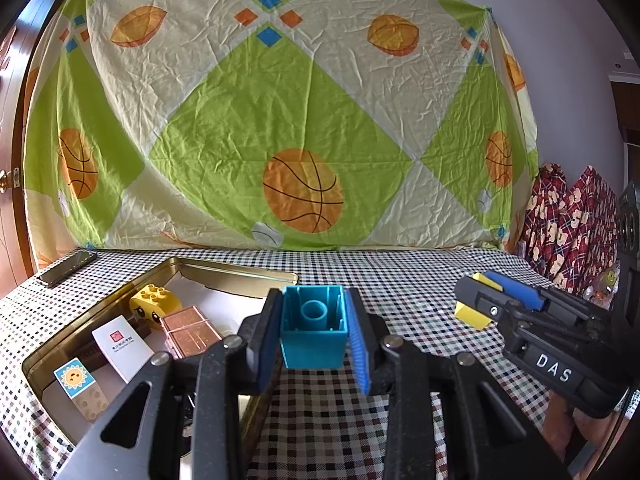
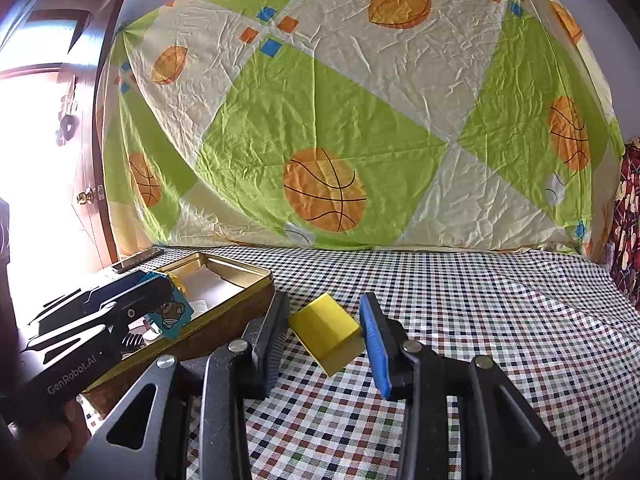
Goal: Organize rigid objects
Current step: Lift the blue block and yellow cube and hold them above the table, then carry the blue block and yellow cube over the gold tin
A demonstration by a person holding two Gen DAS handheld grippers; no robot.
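- Gold tin (image 1: 240,270): lies open on the checked tablecloth (image 1: 400,280), at the left.
- Left gripper (image 1: 312,330): tilted slightly downward beside the tin's near right corner, jaws clamped on a teal block (image 1: 314,344), hollow underside facing the camera.
- Right gripper (image 2: 326,334): tilted slightly downward above the cloth, jaws clamped on a yellow block (image 2: 326,330).

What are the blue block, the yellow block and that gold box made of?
The blue block looks like moulded plastic: smooth, even colour, hollow with an inner tube. The yellow block seems the same, with crisp edges and a dull sheen. The gold box is probably thin metal: its shiny walls mirror the light and its rim is rolled.
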